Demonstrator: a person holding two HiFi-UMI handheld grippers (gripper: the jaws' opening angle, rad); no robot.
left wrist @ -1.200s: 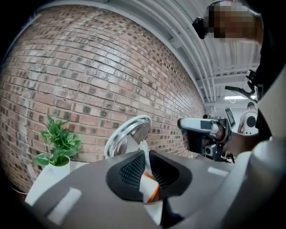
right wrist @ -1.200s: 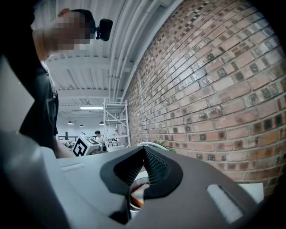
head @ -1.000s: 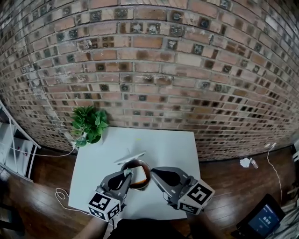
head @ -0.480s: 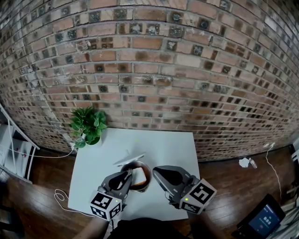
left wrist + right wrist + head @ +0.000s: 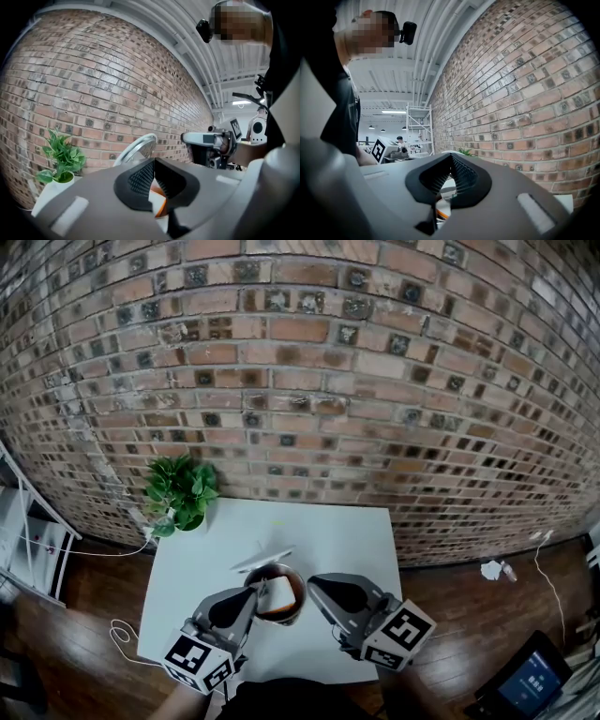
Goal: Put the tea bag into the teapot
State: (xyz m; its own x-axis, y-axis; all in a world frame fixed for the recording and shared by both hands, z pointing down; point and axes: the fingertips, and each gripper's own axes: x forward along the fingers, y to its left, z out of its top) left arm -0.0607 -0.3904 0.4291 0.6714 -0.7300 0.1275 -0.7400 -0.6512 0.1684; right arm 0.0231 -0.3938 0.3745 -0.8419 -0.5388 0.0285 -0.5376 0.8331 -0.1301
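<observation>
Near the table's (image 5: 319, 531) front edge, your left gripper (image 5: 251, 596) has backed off the teapot (image 5: 281, 619), jaws pinched together on nothing like your right gripper (image 5: 315, 585), and the tea bag (image 5: 278, 592) sits inside, so looks done.

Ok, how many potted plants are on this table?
1. The potted plant stands at the far left corner of the table. No other shows, and little of the tabletop is hidden.

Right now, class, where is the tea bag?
In the head view, the tea bag sits in the teapot near the white table's front edge, between the left gripper and the right gripper.
</observation>
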